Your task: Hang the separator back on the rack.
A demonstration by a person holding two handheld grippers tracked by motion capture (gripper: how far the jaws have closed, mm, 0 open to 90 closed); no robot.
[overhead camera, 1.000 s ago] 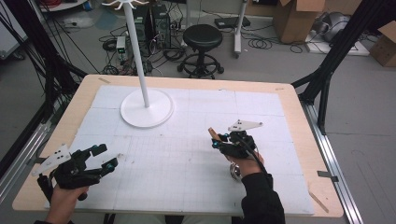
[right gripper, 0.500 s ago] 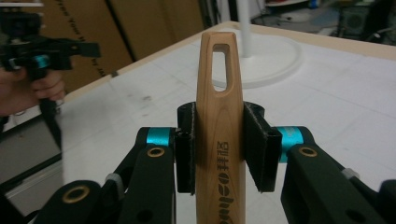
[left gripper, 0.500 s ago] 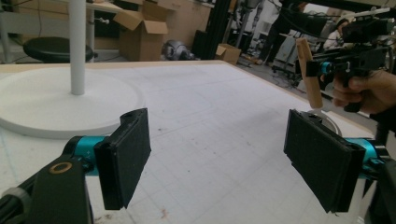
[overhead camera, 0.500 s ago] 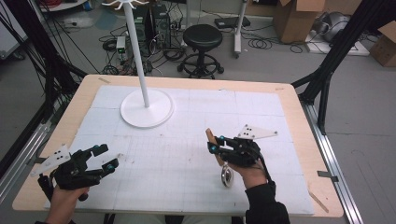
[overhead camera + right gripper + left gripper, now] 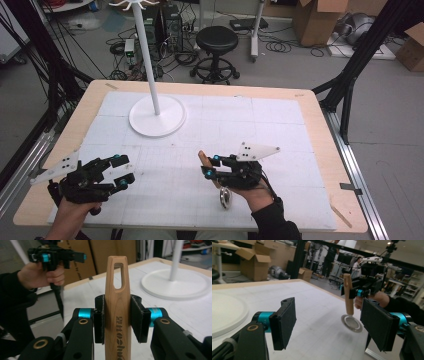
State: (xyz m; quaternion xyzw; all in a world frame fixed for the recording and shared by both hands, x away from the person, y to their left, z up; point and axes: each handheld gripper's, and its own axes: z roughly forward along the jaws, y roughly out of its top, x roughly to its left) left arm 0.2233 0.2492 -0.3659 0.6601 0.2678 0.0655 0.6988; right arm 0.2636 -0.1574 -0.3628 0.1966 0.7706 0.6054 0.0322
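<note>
While the right gripper holds a wooden handle above the table, the high view shows the round metal head of this utensil hanging below that gripper, on the side nearer to the person. The white stand with its pole is well ahead of the gripper, toward the far left. The left gripper is low over the near left part of the table, and it carries nothing.

In the left gripper view, its own jaws are wide apart with only air between them. Farther off, the other gripper keeps the handle upright, with the strainer-like head just over the table.

In the right gripper view, the jaws are closed firmly on the handle, below its hanging slot. The stand base is ahead and to the right.

I judge that the carrying step is in hand. The next move probably calls for lifting the utensil toward the stand and placing the slot over a hook at the top.
</note>
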